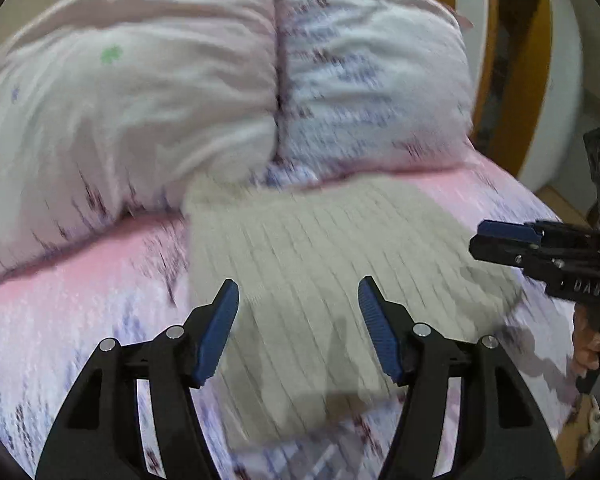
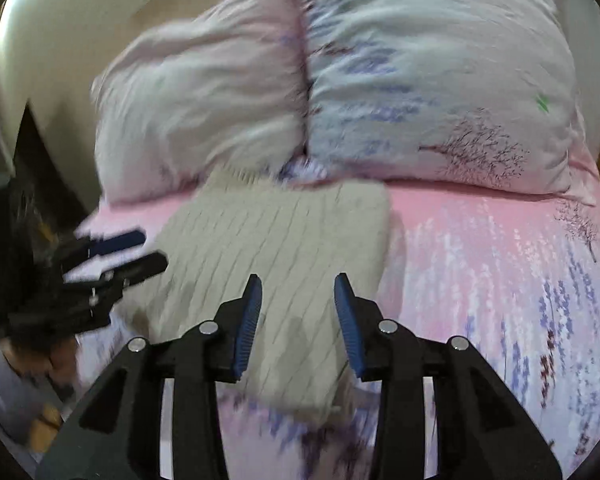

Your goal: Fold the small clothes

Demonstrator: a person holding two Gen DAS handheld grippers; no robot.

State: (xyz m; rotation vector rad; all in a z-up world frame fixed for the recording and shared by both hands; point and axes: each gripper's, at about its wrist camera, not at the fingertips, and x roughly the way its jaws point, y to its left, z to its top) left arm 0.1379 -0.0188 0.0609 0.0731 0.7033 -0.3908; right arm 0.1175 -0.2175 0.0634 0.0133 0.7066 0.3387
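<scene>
A beige ribbed garment (image 1: 320, 248) lies folded into a rough rectangle on the pink floral bedsheet (image 1: 100, 280), its far edge against the pillows. My left gripper (image 1: 298, 280) hovers over its near part, open, with nothing between the blue pads. My right gripper (image 1: 478, 240) shows at the right edge beside the garment's right side. In the right wrist view the garment (image 2: 284, 232) lies ahead. The right gripper (image 2: 299, 277) stands over its near edge with jaws apart and no cloth pinched. The left gripper (image 2: 140, 252) is at the left by the garment's edge.
Two plump pillows (image 1: 160, 100) (image 2: 420, 80) lean side by side at the head of the bed behind the garment. A wood and white headboard (image 1: 516, 60) rises at the far right. A hand (image 1: 592, 344) holds the right gripper's handle. Bare bedsheet (image 2: 500, 280) spreads to the right.
</scene>
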